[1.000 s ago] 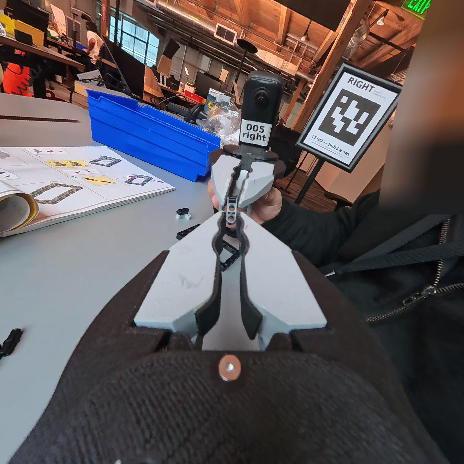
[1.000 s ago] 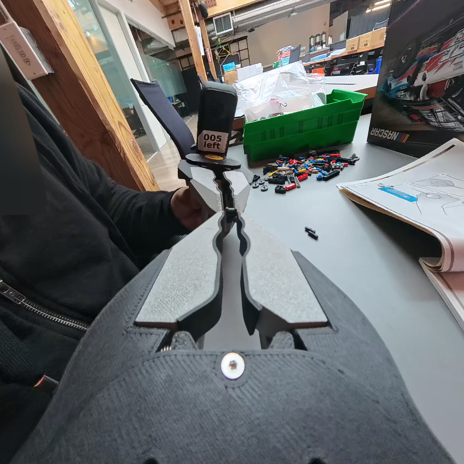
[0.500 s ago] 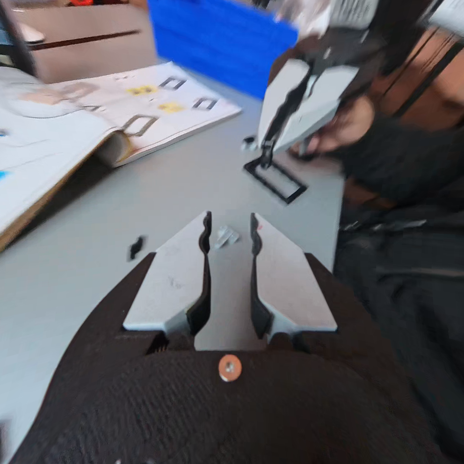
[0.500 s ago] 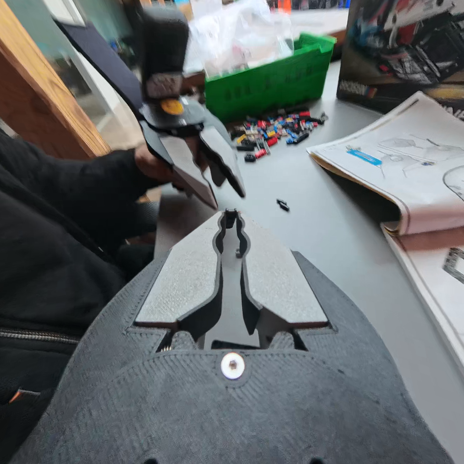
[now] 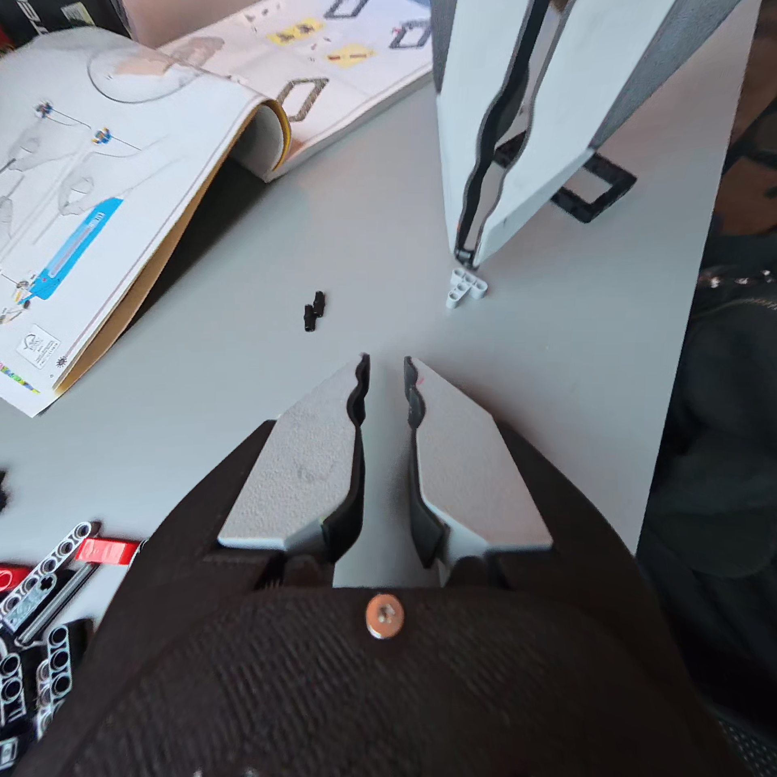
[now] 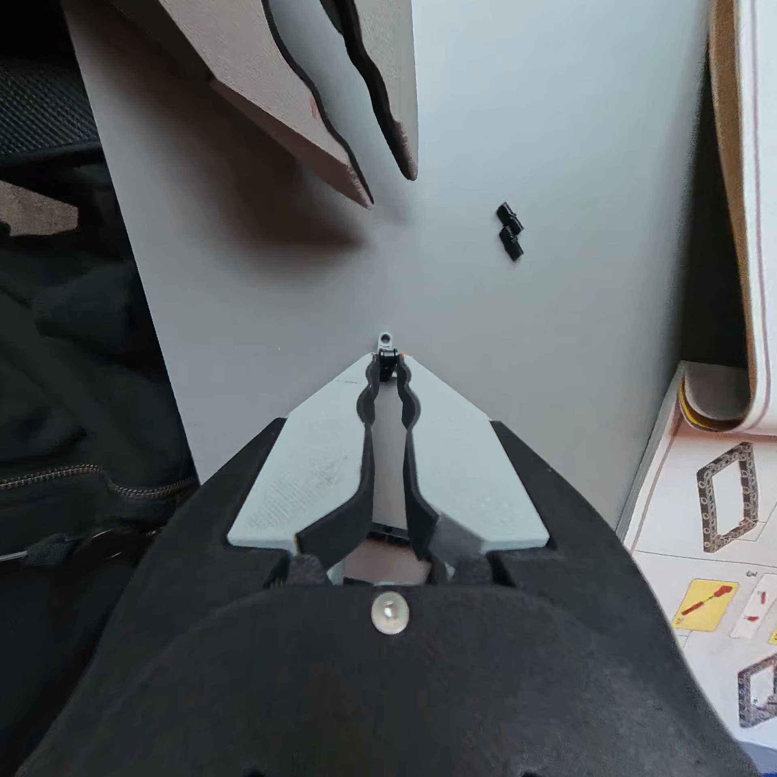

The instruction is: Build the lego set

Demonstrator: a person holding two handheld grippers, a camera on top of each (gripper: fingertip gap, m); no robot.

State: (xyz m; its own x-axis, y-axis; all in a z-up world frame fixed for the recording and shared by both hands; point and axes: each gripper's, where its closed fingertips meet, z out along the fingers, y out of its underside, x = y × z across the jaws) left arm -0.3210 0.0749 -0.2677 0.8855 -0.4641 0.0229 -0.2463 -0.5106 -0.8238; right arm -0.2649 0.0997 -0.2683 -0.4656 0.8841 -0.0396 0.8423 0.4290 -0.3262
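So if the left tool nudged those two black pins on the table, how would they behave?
The pins look like short cylinders, so they would probably roll. They are tiny and lie loose, so likely very light, easily scattered. The table looks smooth, so they may skid.

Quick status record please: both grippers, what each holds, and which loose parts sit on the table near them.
left gripper: open, empty, above the table
right gripper: shut on small black pin, tips just above the grey T-shaped piece
black connector pair: loose, between booklet and grippers
black frame: flat, behind right gripper
instruction booklet: open
parts pile: by left gripper
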